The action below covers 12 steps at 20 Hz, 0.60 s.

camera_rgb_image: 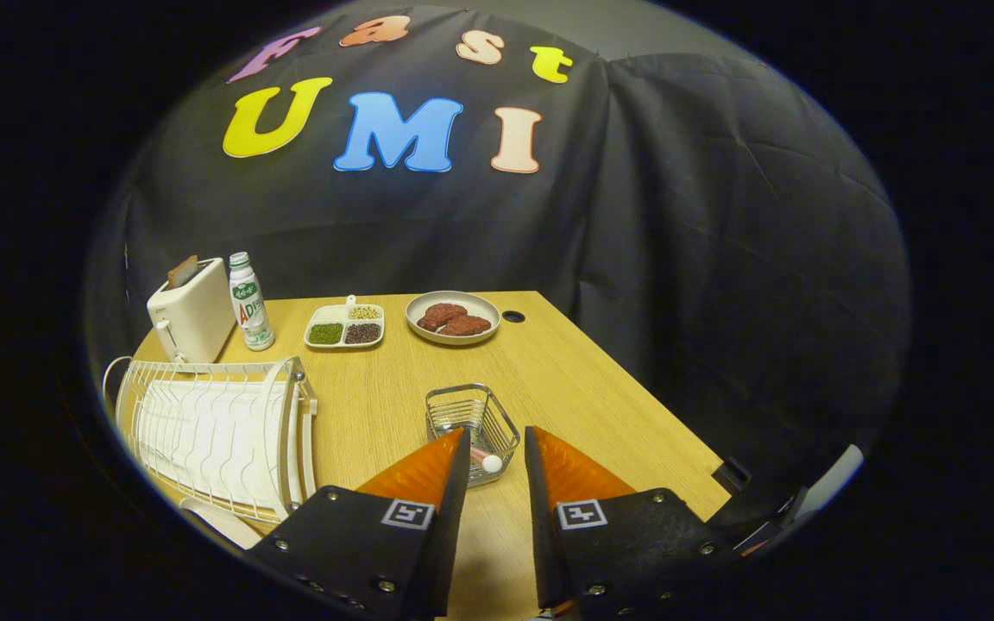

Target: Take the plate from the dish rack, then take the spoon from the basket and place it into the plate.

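Right now our gripper (497, 453) hangs above the wire basket (471, 423), fingers a narrow gap apart and holding nothing, lined up, we judge, for the spoon (487, 461), whose pale end shows between them against the basket's near rim. Left of the basket stands the white dish rack (212, 427); we cannot pick out the plate among its wires. Beyond the basket sit a dish of patties (452, 316) and a compartment tray (344, 326).

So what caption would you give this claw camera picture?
Open claw hovers just short of the wire basket holding the spoon, dish rack alongside.
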Each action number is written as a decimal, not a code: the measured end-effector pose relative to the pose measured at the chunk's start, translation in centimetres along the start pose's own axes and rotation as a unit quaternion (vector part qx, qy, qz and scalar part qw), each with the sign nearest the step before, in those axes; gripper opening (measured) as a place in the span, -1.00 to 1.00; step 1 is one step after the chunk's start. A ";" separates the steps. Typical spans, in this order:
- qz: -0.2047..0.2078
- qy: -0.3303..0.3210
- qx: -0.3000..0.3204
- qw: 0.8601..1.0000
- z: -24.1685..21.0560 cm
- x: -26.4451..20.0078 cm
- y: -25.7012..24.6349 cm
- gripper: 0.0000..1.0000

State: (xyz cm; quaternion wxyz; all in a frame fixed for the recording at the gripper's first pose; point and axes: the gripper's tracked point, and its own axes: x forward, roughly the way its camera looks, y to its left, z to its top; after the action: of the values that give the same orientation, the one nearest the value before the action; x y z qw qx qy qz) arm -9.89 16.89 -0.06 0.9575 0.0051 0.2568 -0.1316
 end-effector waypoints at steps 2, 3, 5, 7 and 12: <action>0.016 0.008 -0.001 1.000 -0.8 1.1 -0.2 -0.25; 0.022 0.013 -0.001 1.000 -1.1 1.5 -0.3 -0.25; 0.039 0.019 -0.003 0.999 -1.7 2.3 0.1 -0.25; 0.052 0.026 -0.010 0.998 -2.3 3.2 0.3 -0.25; 0.087 0.023 -0.036 0.995 -2.2 3.7 1.8 -0.65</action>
State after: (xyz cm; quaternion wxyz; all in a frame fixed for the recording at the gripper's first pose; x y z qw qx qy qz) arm -7.46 17.88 -3.94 0.9587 -0.0038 0.2818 -0.0387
